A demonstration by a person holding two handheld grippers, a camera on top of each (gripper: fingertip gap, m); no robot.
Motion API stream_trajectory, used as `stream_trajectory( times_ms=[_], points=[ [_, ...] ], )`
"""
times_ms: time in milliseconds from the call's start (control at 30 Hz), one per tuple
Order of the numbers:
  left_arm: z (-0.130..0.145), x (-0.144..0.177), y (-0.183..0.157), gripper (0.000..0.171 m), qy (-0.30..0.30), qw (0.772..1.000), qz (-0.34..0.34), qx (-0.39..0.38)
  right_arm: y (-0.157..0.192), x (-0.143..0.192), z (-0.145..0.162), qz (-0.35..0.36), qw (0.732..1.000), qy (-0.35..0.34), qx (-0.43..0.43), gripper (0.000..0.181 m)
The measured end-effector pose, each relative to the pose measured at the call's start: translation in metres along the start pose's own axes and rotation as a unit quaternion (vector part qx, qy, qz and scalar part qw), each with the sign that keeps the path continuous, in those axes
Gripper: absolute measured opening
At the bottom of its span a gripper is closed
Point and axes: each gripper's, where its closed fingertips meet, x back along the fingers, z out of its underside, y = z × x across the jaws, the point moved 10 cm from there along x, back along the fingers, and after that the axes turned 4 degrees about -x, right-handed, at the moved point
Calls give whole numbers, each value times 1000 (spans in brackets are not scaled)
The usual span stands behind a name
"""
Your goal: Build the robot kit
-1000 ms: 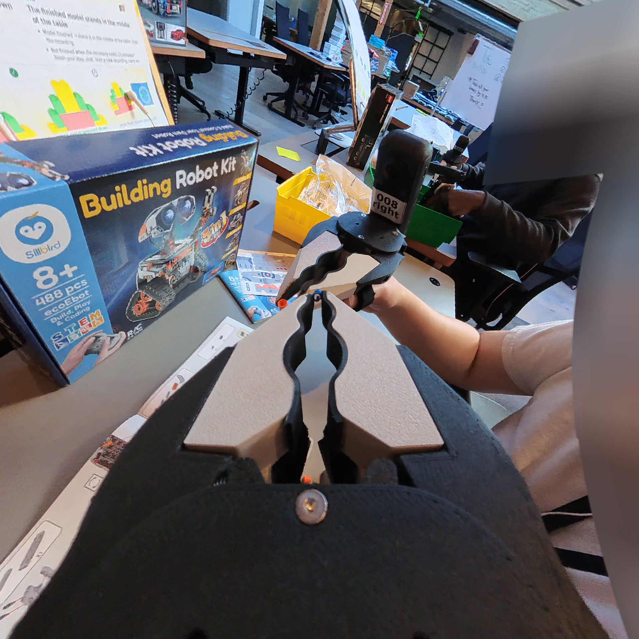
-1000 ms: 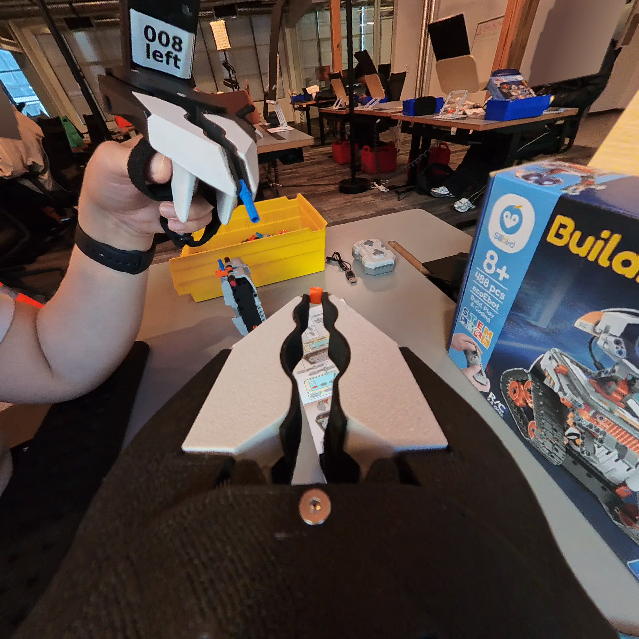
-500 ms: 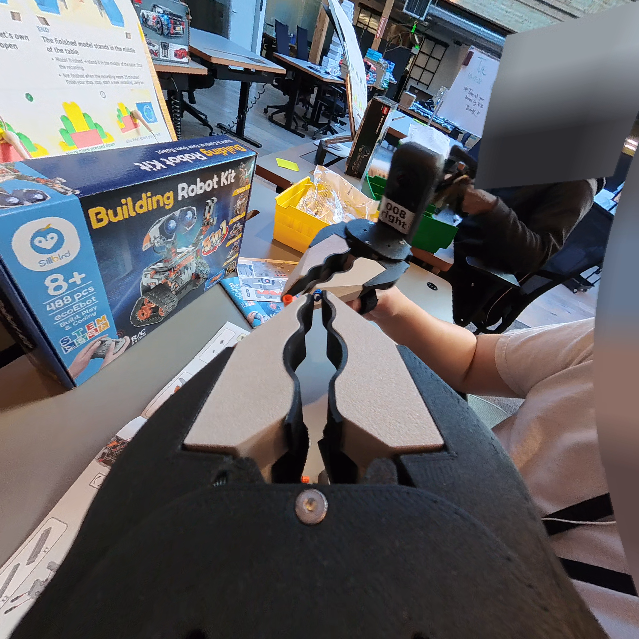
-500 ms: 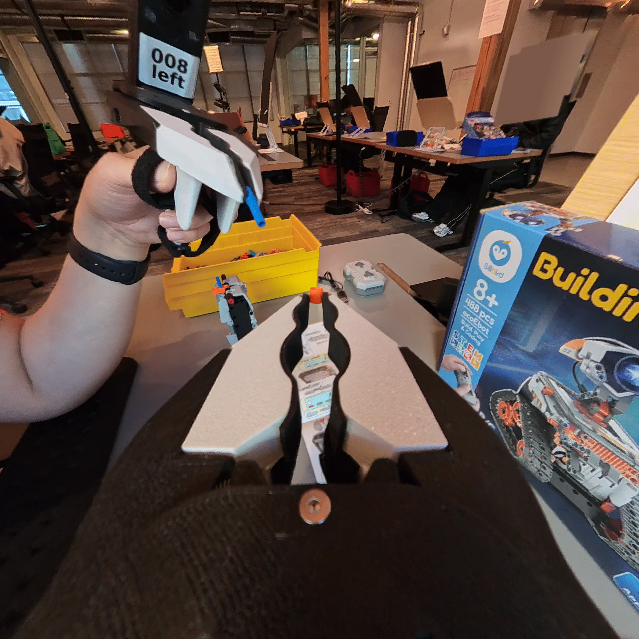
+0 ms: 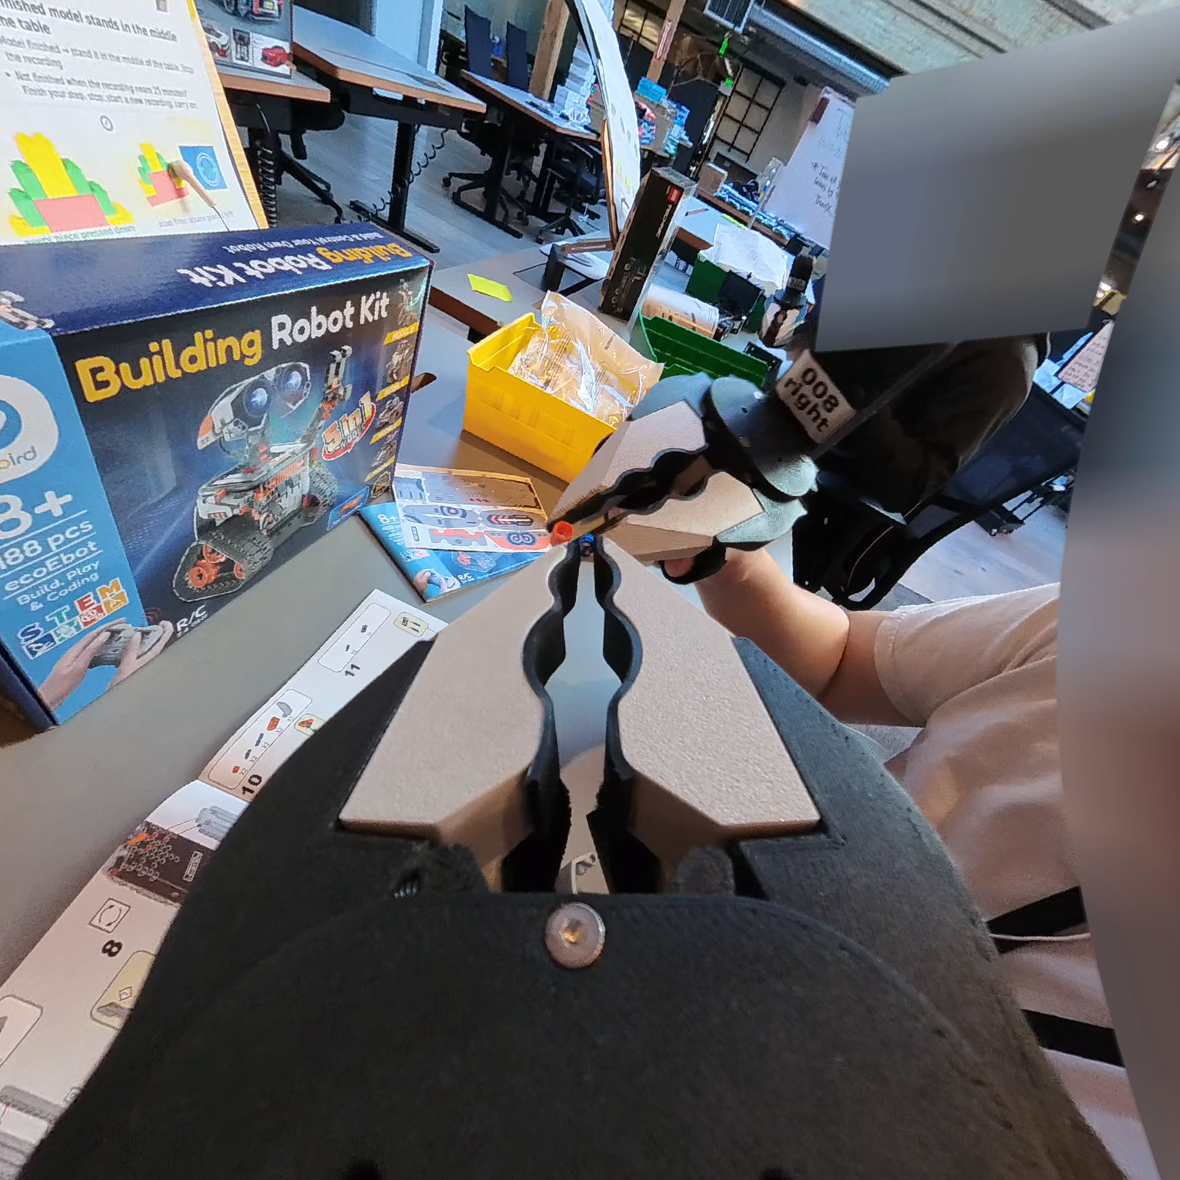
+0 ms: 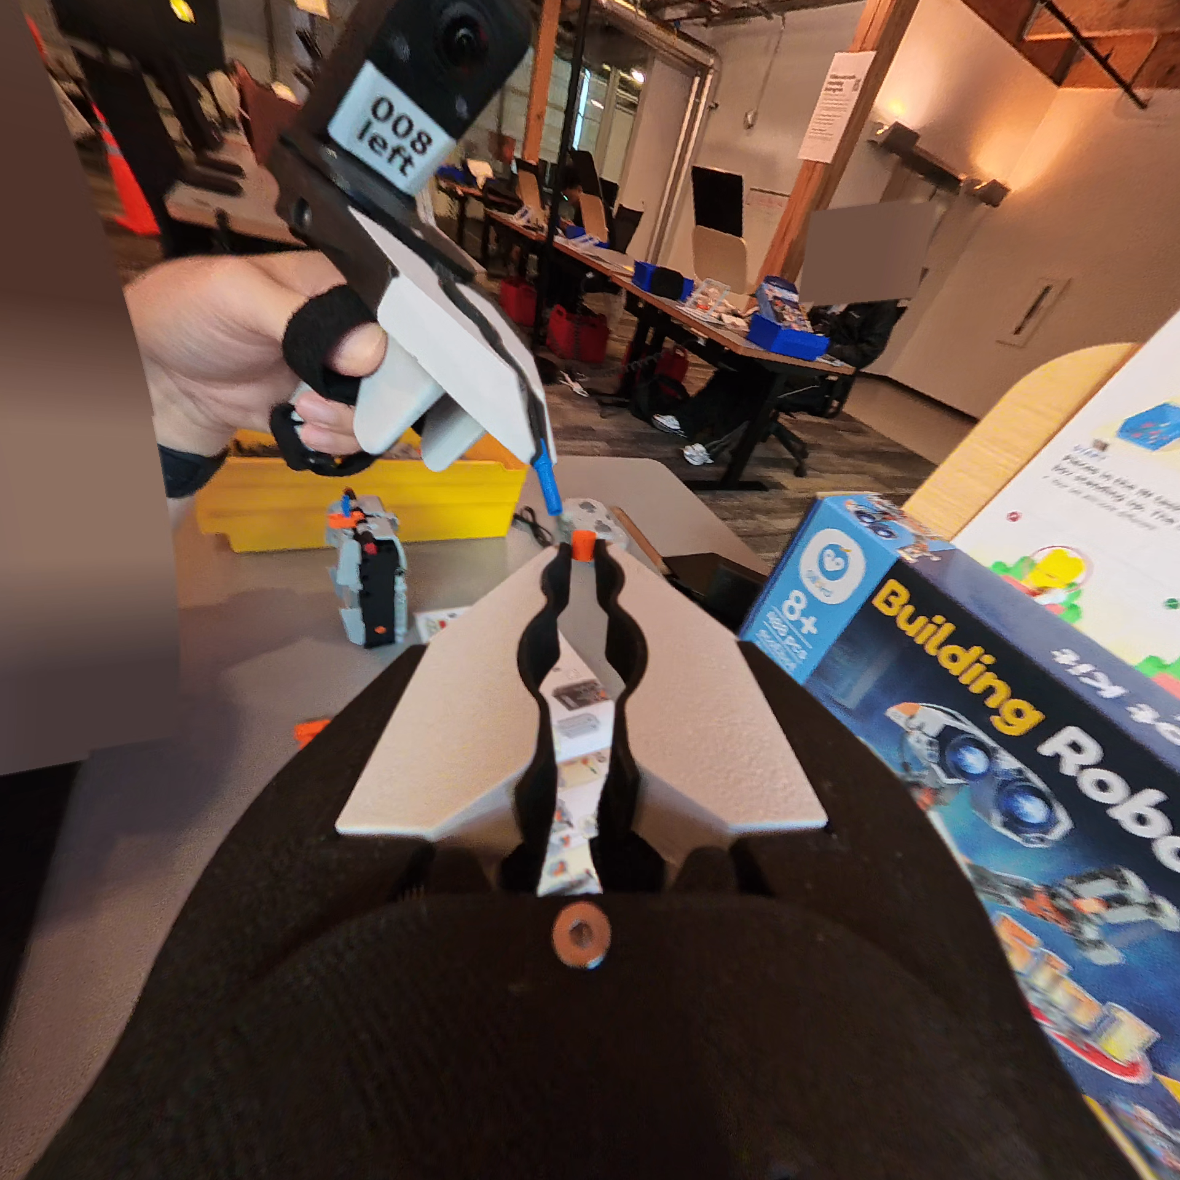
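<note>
My left gripper (image 5: 584, 550) is shut on a small blue pin (image 5: 586, 544). In the right wrist view the left gripper (image 6: 538, 440) comes in from the upper left, with the blue pin (image 6: 547, 480) pointing down out of its tips. My right gripper (image 6: 581, 554) is shut on a small orange piece (image 6: 582, 544). The pin's lower end sits just above the orange piece, and I cannot tell if they touch. In the left wrist view the right gripper (image 5: 570, 522) comes in from the right, with the orange piece (image 5: 562, 529) beside my left fingertips. Both are held above the grey table (image 5: 191, 702).
A blue robot kit box (image 5: 211, 447) stands at the left. An instruction sheet (image 5: 287, 721) and a booklet (image 5: 460, 549) lie on the table. A yellow bin (image 6: 357, 504), a part-built grey and black model (image 6: 373, 587), a grey controller (image 6: 597, 511) and a loose orange piece (image 6: 310, 731) are nearby. My left and right fingertips are right by each other.
The two grippers have come together. The left one has tilted so the blue pin points down at the orange piece. The right gripper has swung over to the right side.
</note>
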Motion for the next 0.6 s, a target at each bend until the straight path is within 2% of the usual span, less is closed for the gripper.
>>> stream_trajectory(
  times_ms=[200,600],
  points=[
    [2,-8,3,2,13,1000,-6,-1,6,-2,0,23,997,33,62,6],
    [3,-9,4,2,26,999,-29,-10,9,-2,0,33,994,41,97,6]
  ],
)
